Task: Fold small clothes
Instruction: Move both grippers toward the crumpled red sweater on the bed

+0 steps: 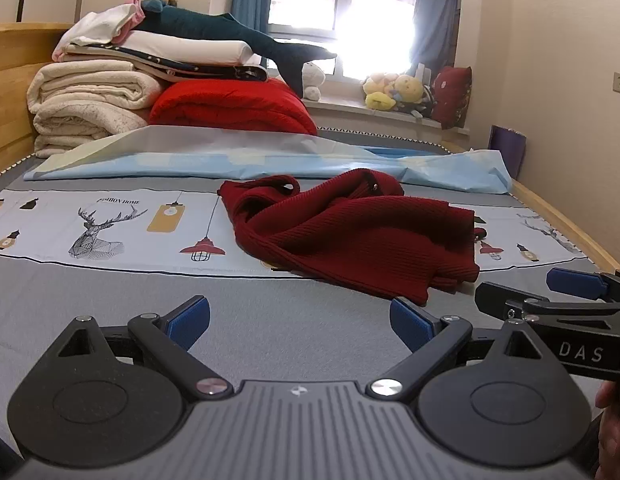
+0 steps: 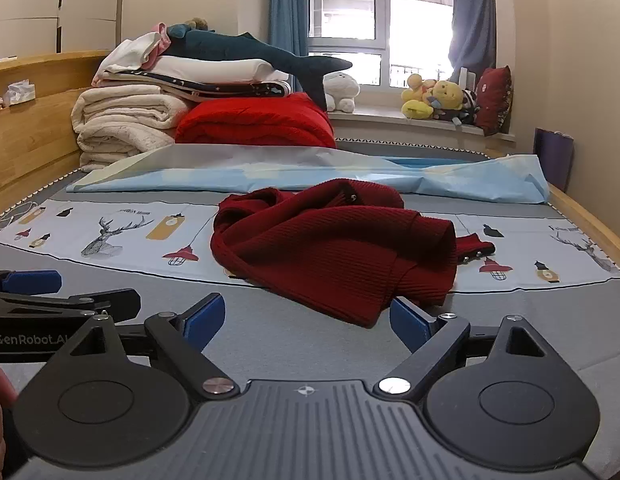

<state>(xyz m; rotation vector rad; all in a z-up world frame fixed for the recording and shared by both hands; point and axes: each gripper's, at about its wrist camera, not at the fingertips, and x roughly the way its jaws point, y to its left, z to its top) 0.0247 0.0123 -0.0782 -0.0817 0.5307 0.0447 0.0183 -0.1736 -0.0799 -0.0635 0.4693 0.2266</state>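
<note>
Dark-red ribbed knit garment (image 2: pixel 334 248) crumpled on bed.

A ribbed knit garment (image 2: pixel 330 248) lies on a smooth printed cloth (image 2: pixel 109 236) beside matt wooden bed rail (image 2: pixel 590 220).

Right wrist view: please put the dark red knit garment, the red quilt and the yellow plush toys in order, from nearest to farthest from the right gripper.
From the right gripper:
1. Dark red knit garment, crumpled just ahead of the jaws.
2. Red quilt, folded, far left of centre.
3. Yellow plush toys, on the windowsill, far right.
</note>
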